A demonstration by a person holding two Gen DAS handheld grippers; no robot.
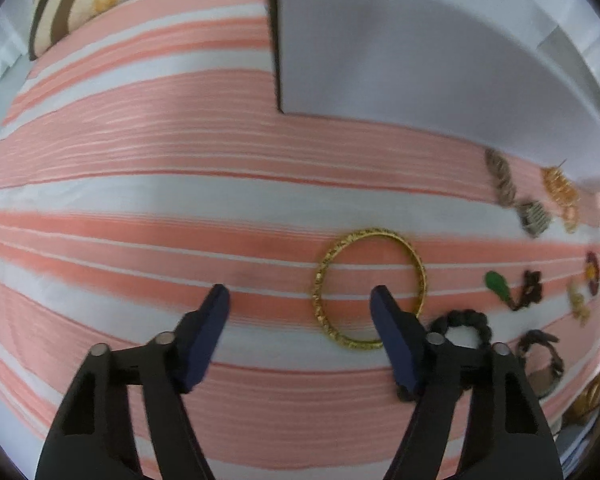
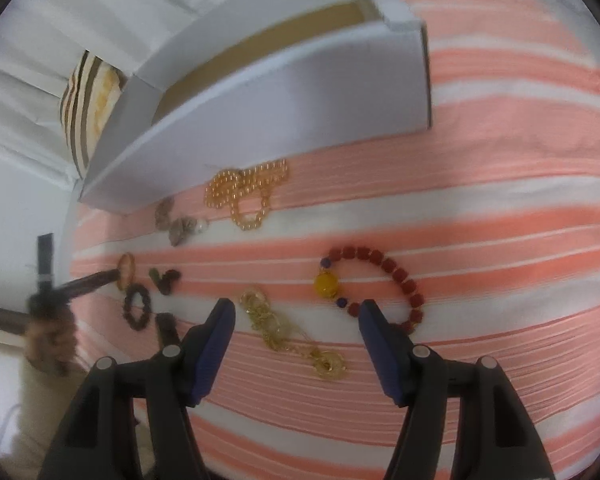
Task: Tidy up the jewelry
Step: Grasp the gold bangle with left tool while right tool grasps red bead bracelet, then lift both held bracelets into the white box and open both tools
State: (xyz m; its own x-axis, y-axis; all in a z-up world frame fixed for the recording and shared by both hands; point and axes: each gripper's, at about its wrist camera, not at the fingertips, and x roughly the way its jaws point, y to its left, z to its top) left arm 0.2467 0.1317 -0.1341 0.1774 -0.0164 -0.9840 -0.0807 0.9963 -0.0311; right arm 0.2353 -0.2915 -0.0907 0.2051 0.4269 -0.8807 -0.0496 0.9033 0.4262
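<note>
Both wrist views look down on a bed covered by a striped sheet (image 1: 140, 152) in peach and white. The left gripper (image 1: 300, 300) hangs above the sheet with its jaws wide apart and nothing between them; a gold bangle (image 1: 370, 286) lies flat just to the right of the gap, its near edge behind the right-hand finger. Right of the bangle lies a black bead bracelet (image 1: 466, 320), and farther right a scatter of small pieces, among them a green pendant (image 1: 498, 285).

The right gripper (image 2: 296, 314) is likewise spread and holds nothing. A gold chain (image 2: 288, 334) lies on the sheet between and just beyond its fingers, a red bead bracelet (image 2: 384, 276) with a yellow bead sits to the right, partly behind the right finger, and an amber bead necklace (image 2: 246, 194) lies farther off, close to the near wall of the white box (image 2: 300, 100).

The box stands open at the far side; the part of its brown floor that shows carries no jewelry, though much of the interior is hidden. By this evidence the sorting appears barely begun: every visible piece rests on the sheet, and all remain to be lifted and placed.
</note>
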